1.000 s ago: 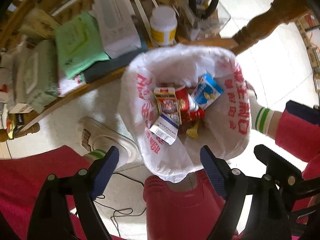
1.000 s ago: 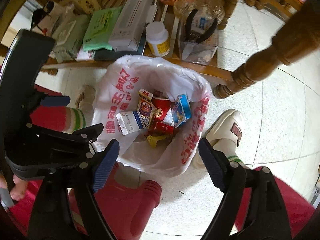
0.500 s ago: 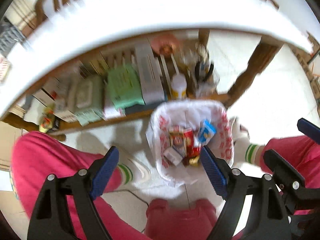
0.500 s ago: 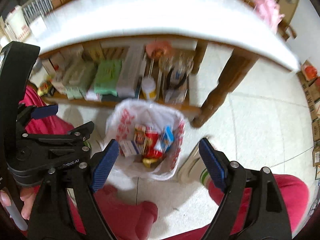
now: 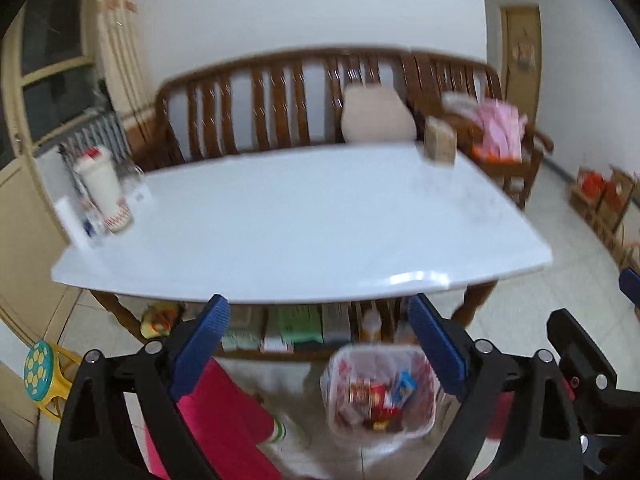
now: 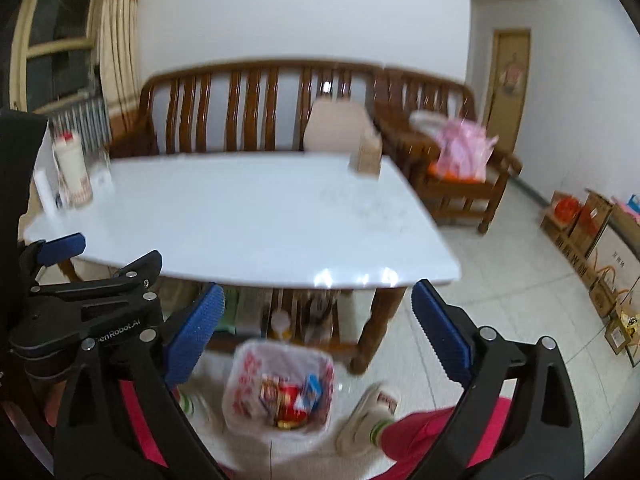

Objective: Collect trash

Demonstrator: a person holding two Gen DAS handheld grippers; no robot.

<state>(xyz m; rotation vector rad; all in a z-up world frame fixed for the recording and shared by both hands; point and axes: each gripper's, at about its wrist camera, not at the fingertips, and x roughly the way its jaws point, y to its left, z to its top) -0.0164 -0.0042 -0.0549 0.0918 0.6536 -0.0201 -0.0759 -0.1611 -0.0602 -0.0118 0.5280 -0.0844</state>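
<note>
The wide white glossy table top (image 5: 304, 220) shows no loose trash in its middle; only a white cup w/ red pattern (image 5: 105, 192) and a small brown box (image 5: 440, 142) stand at the edges, though blur hides small bits. Below, the white plastic trash bag w/ red print (image 6: 244, 380) on the floor holds colourful wrappers (image 6: 290, 398). Left gripper (image 5: 320, 344) and right gripper (image 6: 316, 328) are both spread wide, holding nothing. Collecting looks about done.
</note>
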